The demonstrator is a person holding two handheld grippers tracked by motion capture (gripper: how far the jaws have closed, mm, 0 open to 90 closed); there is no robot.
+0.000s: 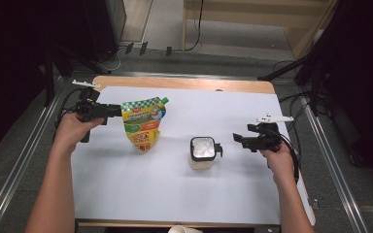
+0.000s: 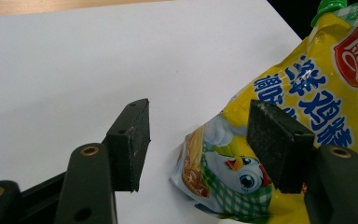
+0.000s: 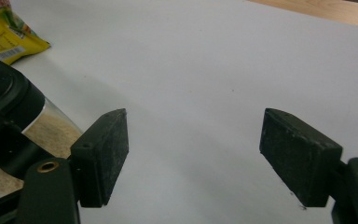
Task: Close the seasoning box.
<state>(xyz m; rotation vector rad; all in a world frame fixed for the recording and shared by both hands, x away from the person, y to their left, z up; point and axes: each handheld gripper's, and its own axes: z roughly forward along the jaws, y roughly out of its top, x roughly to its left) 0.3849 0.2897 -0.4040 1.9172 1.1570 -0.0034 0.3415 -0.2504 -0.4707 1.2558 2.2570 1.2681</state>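
Overall, one white sheet [image 1: 175, 184] covers the table, bearing one yellow spouted pouch [image 1: 143, 124] at left and one black-lidded jar [image 1: 203, 153] near the middle. Two grippers work: the left gripper [image 1: 112, 110] holds the pouch's edge upright, though whether both pads press is hard to tell, while the right gripper [image 1: 237, 138] stands spread and empty just beside the jar, whose contents look grainy and unclear.

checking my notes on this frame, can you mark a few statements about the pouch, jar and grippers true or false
1. The yellow pouch has a green cap. True.
2. The jar lies on its side. False: it stands upright on the white sheet.
3. The right gripper holds the jar. False: its jaws are open, beside the jar.
4. The left gripper is at the pouch's edge. True.
5. The pouch sits inside the jar. False: they are apart.
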